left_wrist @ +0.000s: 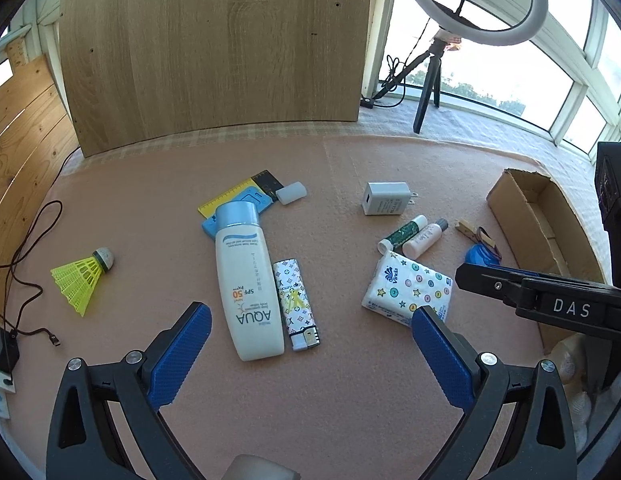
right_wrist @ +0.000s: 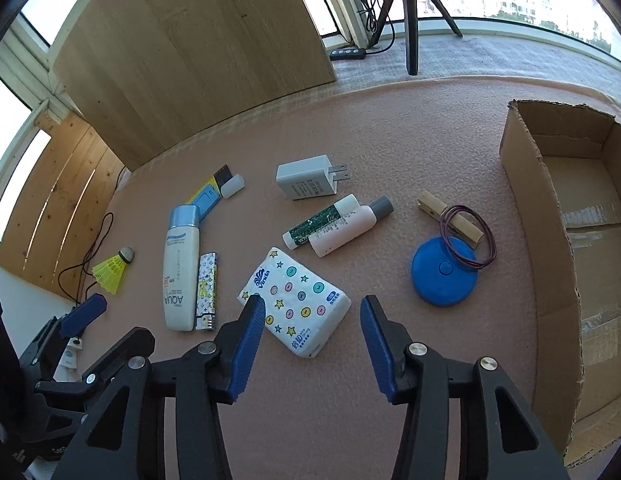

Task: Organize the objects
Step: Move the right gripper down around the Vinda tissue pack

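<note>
The pink mat point(right_wrist: 390, 128) has bare room along its near edge and far side; the objects lie in its middle. The cardboard box point(right_wrist: 526, 184) at the right edge shows nothing inside. Both tools hang above the mat, pinching nothing: the left gripper point(left_wrist: 310, 328) spread wide over the sunscreen bottle point(left_wrist: 246, 288) and lighter point(left_wrist: 295, 304), the right gripper point(right_wrist: 312, 316) half-spread over the tissue pack point(right_wrist: 298, 300).

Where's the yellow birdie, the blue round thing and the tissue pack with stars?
shuttlecock point(left_wrist: 80, 276), left wrist view, on its yellow skirt.
blue round disc point(right_wrist: 440, 280), right wrist view, on its flat top.
tissue pack point(right_wrist: 298, 300), right wrist view, on its patterned face.
</note>
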The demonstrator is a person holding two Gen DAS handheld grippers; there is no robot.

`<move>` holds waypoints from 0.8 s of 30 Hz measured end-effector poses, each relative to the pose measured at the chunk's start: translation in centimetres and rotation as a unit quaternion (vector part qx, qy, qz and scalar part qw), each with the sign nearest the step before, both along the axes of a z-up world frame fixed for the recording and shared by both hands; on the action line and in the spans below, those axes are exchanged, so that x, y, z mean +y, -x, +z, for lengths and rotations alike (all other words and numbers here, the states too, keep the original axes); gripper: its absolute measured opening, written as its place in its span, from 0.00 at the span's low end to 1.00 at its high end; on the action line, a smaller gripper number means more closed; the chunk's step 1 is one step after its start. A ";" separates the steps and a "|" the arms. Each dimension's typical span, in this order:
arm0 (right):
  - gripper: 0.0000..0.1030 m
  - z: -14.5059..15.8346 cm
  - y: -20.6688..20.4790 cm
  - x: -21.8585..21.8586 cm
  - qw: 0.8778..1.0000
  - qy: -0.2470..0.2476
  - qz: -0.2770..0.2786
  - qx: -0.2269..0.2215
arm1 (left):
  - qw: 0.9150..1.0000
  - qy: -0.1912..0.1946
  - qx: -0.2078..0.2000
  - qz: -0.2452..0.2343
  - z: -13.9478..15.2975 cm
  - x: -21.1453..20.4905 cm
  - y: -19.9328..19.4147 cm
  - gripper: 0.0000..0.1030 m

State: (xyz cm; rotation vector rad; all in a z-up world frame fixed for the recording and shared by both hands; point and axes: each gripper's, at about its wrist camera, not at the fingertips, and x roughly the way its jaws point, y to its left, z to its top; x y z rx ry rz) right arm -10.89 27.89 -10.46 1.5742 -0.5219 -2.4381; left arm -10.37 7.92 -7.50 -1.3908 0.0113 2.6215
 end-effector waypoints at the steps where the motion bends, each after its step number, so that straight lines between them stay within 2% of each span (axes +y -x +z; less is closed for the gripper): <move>1: 0.43 -0.2 0.3 0.1 1.000 0.003 -0.001 -0.002 | 1.000 -0.002 -0.003 -0.003 -0.2 0.2 0.3 0.99; 5: 0.39 -1.3 1.5 0.2 1.000 0.023 0.000 -0.021 | 1.000 -0.008 -0.018 -0.009 -1.4 1.1 1.4 0.98; 8: 0.33 -2.0 2.1 0.1 0.999 0.034 -0.001 -0.034 | 0.999 -0.013 -0.029 -0.018 -2.1 1.7 2.1 0.91; 10: 0.32 -2.3 2.4 0.3 0.998 0.044 -0.002 -0.041 | 0.999 -0.017 -0.032 -0.025 -2.5 2.1 2.6 0.91; 20: 0.23 -3.1 2.9 1.0 0.996 0.071 -0.010 -0.060 | 0.995 -0.056 -0.065 -0.051 -4.7 3.3 4.4 0.61; 24: 0.22 -3.2 2.9 1.1 0.996 0.069 -0.014 -0.059 | 0.994 -0.065 -0.069 -0.056 -5.3 3.6 5.0 0.55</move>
